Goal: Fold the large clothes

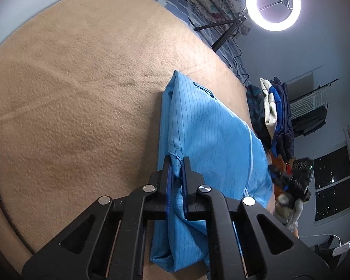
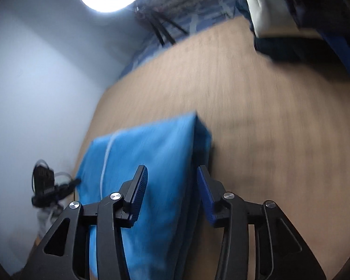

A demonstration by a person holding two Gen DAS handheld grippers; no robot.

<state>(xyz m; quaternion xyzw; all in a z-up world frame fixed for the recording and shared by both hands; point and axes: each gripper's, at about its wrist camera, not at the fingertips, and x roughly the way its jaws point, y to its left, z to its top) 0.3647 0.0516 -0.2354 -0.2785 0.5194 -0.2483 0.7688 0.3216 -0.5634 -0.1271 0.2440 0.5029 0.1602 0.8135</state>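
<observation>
Tan blanket (image 1: 81,93) is spread over the whole work surface, with a ring light (image 1: 273,3) and piled clothes (image 1: 271,114) seen beyond. A folded blue garment (image 1: 205,135) is laid on it, long axis running away from both tools. Its near left edge is clamped by the left gripper (image 1: 176,163). The right gripper (image 2: 172,175) is held apart, unclamped, over the opposite right edge.
</observation>
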